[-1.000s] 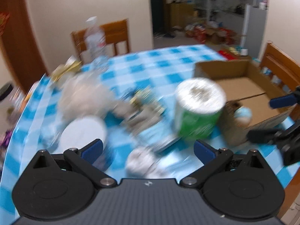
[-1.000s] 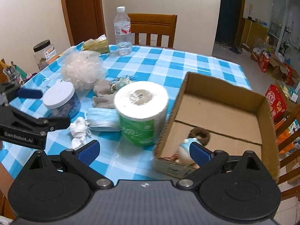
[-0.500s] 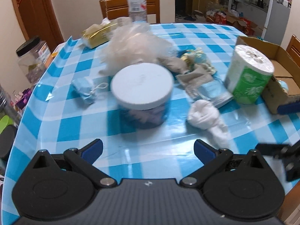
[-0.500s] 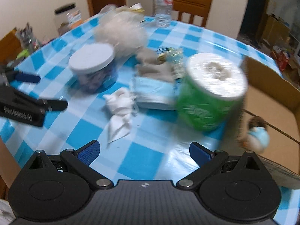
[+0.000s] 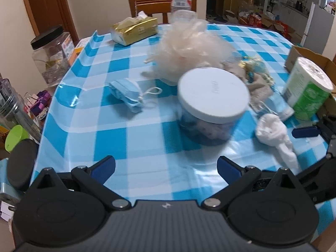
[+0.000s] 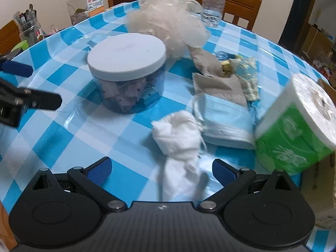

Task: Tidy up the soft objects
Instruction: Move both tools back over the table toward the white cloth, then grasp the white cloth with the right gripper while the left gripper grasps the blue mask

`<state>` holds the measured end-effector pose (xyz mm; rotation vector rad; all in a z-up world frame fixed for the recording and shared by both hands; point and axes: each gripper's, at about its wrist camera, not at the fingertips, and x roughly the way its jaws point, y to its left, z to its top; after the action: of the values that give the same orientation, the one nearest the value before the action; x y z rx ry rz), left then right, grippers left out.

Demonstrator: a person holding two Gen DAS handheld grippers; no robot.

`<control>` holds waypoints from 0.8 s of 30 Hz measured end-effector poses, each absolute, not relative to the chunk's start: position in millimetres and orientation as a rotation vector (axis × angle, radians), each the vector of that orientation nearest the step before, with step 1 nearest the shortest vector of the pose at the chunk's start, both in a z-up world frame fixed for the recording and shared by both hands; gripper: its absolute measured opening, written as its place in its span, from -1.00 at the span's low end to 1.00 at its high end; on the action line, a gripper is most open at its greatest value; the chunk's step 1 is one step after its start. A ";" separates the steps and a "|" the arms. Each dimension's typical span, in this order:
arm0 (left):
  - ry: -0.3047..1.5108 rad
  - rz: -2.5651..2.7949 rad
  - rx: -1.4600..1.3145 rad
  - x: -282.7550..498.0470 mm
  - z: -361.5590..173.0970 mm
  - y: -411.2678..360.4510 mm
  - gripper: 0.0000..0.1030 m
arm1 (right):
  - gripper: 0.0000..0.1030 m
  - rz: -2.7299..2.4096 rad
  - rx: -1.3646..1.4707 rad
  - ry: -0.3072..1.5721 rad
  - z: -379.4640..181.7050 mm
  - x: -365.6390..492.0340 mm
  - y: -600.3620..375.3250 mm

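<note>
I see both hand-held grippers spread wide, nothing held: left hand-held gripper [image 5: 166, 167] bottom centre, right hand-held gripper [image 6: 160, 168] over the crumpled white cloth [image 6: 178, 135] at centre frame. Clear round jar with white lid [image 6: 127, 69] sits upper left on the blue-checked counter [image 6: 63, 138]; green-wrapped paper roll [image 6: 294, 126] far right.

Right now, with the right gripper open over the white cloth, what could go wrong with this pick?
The right gripper is open around the trailing tail of the white cloth, not its bunched body; a grab there may slip or drag. The stack of blue masks touches the cloth and could shift with it. The toilet paper roll stands close on the right and might get knocked.
</note>
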<state>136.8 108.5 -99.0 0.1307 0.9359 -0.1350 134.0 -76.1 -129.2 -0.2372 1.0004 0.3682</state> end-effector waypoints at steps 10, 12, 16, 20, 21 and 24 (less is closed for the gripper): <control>0.925 -0.106 0.097 186.6 -84.4 136.5 0.99 | 1.00 0.382 -0.225 1.029 -138.7 139.4 -62.1; 0.915 -0.098 0.089 201.0 -82.0 142.3 0.99 | 1.00 0.373 -0.213 1.031 -140.3 140.3 -63.5; 0.903 -0.075 0.093 229.0 -82.1 149.9 0.99 | 1.00 0.366 -0.219 1.032 -141.6 140.1 -61.7; 0.920 -0.074 0.098 254.3 -91.4 152.0 0.99 | 1.00 0.358 -0.216 1.026 -142.5 139.0 -61.2; 0.928 -0.067 0.100 259.7 -95.7 152.0 0.99 | 1.00 0.356 -0.213 1.024 -142.6 138.6 -61.3; 0.951 -0.069 0.108 276.3 -110.3 150.6 0.99 | 1.00 0.350 -0.209 1.017 -142.7 137.1 -61.4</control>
<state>276.3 150.6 -110.3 0.1077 0.9514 -0.0686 137.1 -61.4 -142.7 -0.2089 1.0172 0.3500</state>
